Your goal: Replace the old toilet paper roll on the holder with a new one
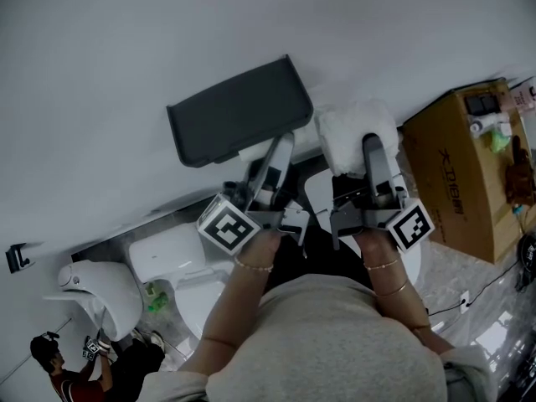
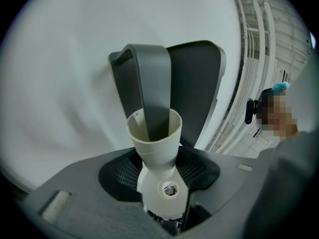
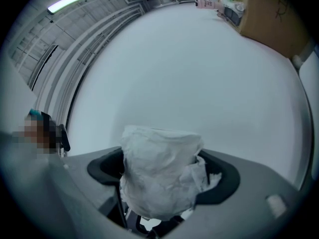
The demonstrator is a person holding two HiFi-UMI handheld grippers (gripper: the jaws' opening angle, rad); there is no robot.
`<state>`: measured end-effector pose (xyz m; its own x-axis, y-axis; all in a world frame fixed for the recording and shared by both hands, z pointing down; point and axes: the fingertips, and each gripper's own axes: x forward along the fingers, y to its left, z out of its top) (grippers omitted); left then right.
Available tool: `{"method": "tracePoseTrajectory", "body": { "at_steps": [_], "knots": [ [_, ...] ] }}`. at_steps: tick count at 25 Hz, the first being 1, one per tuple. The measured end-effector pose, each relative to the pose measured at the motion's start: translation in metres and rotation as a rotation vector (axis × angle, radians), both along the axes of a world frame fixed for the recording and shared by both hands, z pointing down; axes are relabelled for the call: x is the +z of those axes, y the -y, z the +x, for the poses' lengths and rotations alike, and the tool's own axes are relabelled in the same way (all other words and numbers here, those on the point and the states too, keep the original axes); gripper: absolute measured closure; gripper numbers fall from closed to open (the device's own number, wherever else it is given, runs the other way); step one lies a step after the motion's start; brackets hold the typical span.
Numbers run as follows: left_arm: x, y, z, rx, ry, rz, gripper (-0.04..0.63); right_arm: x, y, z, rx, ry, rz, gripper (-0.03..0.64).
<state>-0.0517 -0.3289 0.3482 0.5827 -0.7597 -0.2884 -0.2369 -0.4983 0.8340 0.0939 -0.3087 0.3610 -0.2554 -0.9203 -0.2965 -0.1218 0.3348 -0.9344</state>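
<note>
Closest to the lens, the left gripper (image 2: 159,176) has its jaws pinched on the pale empty cardboard tube (image 2: 154,141) of the old roll. The tube's open end is tilted up, so the dark grey plastic arm (image 2: 148,83) of the wall-mounted paper holder (image 1: 239,111) runs down into it. From where I stand that looks like the core being slid along the arm, and I'd judge it is coming off, not going on. Just right of it in the head view, the right gripper (image 1: 374,162) is clamped around the new white paper roll (image 1: 356,132), soft and crumpled at its surface, raised beside the holder, presumably ready for the swap. Behind both is the plain white wall (image 1: 126,40); a brown cardboard box (image 1: 456,170) sits at right.
</note>
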Motion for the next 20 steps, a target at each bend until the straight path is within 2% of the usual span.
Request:
{"method": "tracePoseTrajectory", "body": {
  "at_steps": [5, 12, 16, 20],
  "knots": [
    [0.004, 0.004, 0.010, 0.043, -0.023, -0.011, 0.385, 0.004, 0.000, 0.002, 0.013, 0.007, -0.004, 0.195],
    [0.001, 0.010, 0.018, 0.080, 0.018, 0.010, 0.385, 0.003, 0.000, 0.008, 0.050, 0.014, 0.001, 0.195],
    [-0.001, 0.011, 0.026, 0.127, -0.009, 0.013, 0.385, 0.003, -0.002, 0.011, 0.073, 0.016, -0.002, 0.195],
    [-0.003, 0.014, 0.029, 0.150, 0.008, 0.022, 0.385, 0.002, -0.004, 0.013, 0.095, 0.014, -0.002, 0.195]
  ]
}}
